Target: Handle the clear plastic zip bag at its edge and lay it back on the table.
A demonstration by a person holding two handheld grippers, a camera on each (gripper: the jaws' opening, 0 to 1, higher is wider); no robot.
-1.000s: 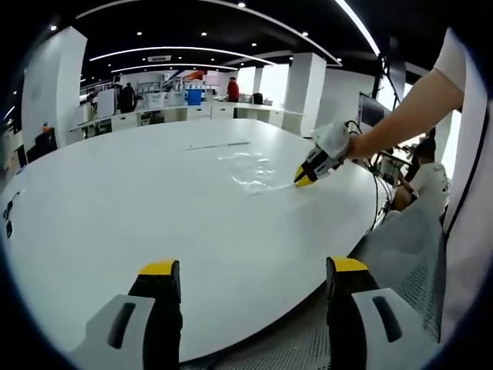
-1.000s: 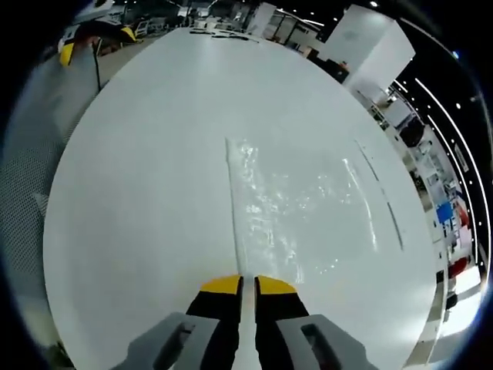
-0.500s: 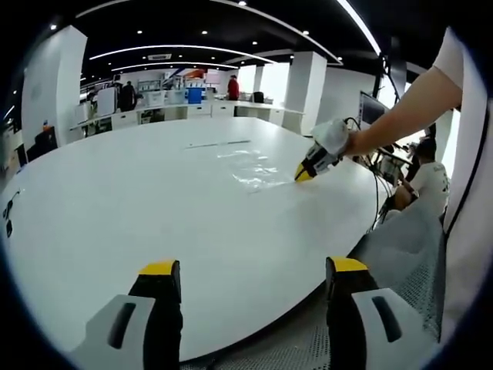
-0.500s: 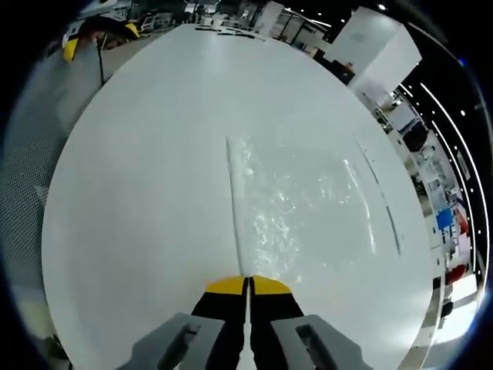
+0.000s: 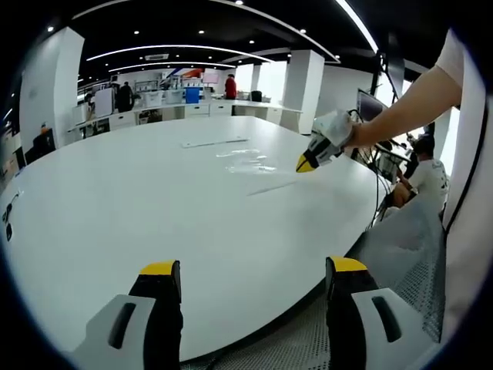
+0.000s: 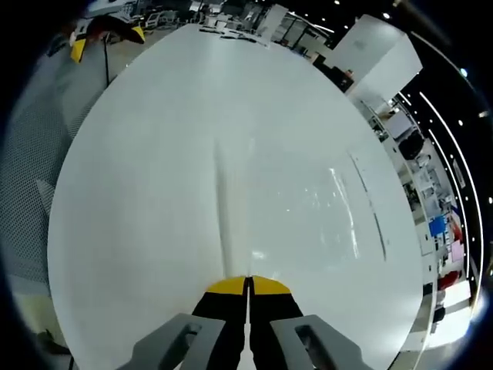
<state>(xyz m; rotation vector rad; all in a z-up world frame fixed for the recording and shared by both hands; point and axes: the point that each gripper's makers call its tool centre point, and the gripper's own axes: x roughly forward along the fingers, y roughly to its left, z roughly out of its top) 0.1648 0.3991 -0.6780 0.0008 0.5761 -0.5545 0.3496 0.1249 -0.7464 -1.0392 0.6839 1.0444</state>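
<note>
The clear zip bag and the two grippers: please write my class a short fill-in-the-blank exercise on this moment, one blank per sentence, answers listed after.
1. The right gripper has its jaws ____ on the edge of the clear zip bag.
2. The left gripper hangs with its jaws ____, holding nothing.
3. The bag's held edge is raised off the ____ table.
4. The tips of both grippers are coloured ____.

Missing words: shut; open; white; yellow

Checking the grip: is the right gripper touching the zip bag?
Touching: in the right gripper view the right gripper has its jaws shut on the zip bag edge.
</note>
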